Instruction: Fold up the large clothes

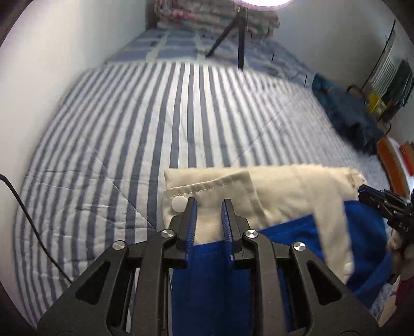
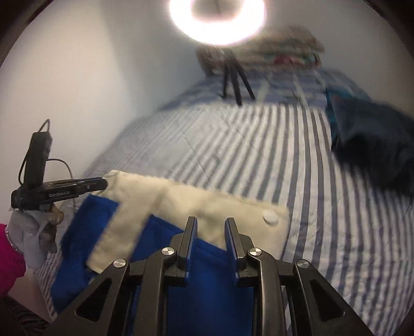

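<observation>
**Both claws spread above the folded garment**

I saw the blue-and-cream garment [image 1: 271, 196] lying folded on the striped bedspread [image 1: 129, 134]. My left gripper [image 1: 209, 206] and right gripper [image 2: 210, 224] hung over it, jaws slightly apart, pinching nothing. A dark garment [image 2: 372, 144] lay well apart.

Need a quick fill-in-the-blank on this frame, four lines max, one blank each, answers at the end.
1. The blue garment has a wide trim coloured ____.
2. It lies on a bedspread patterned with ____.
3. Near a corner of the cream trim sits a round white ____.
4. The ring light at the far end stands on a black ____.

Missing words: cream; stripes; button; tripod
</observation>
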The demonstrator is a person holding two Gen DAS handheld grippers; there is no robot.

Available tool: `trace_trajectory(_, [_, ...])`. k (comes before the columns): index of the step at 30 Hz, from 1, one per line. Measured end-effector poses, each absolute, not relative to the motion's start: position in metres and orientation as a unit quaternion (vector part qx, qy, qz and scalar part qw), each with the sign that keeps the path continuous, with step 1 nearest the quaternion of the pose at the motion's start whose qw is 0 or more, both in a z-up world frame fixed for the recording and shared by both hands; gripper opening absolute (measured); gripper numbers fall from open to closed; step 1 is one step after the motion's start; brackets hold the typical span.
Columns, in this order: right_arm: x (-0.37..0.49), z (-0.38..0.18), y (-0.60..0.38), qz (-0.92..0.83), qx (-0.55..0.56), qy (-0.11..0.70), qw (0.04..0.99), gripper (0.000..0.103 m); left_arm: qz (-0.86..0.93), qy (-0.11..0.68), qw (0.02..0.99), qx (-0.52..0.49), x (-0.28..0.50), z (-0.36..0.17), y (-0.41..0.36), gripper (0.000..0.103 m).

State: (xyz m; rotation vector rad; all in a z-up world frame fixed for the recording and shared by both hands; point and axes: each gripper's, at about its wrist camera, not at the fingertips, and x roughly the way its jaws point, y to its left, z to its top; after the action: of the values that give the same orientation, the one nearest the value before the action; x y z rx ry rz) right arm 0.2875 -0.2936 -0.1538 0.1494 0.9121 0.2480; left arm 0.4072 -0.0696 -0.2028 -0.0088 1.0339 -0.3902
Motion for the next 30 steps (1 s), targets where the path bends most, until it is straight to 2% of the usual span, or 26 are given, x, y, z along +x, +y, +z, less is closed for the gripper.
trace_trajectory(6, [0.293,-0.182,-0.293,0.110,0.063,0.470,0.873,0.020,-0.181,0.468,0.864,0.033,0.401,-0.212,-0.077,0.019])
trace_trajectory(10, [0.281,-0.157,-0.293,0.099,0.056,0.473,0.873,0.022,-0.183,0.470,0.863,0.030,0.382,-0.187,-0.068,0.019])
trace_trajectory(16, [0.213,-0.117,-0.292,0.127,0.052,0.463,0.876,0.025,-0.231,0.476,0.849,-0.002,0.321,-0.159,-0.048,0.022])
trace_trajectory(20, [0.177,-0.127,-0.290,0.128,0.054,0.495,0.858,0.025,-0.234,0.504,0.831,-0.036,0.288,-0.170,-0.030,0.028])
trace_trajectory(25, [0.145,-0.163,-0.281,0.109,0.030,0.542,0.833,0.027,-0.206,0.560,0.800,-0.057,0.268,-0.206,-0.011,0.028])
trace_trajectory(28, [0.128,-0.168,-0.277,0.098,0.012,0.543,0.834,0.029,-0.181,0.570,0.800,-0.049,0.257,-0.219,0.000,0.047])
trace_trajectory(30, [0.122,-0.160,-0.281,0.092,0.028,0.543,0.834,0.027,-0.170,0.569,0.802,-0.058,0.255,-0.212,0.006,0.047])
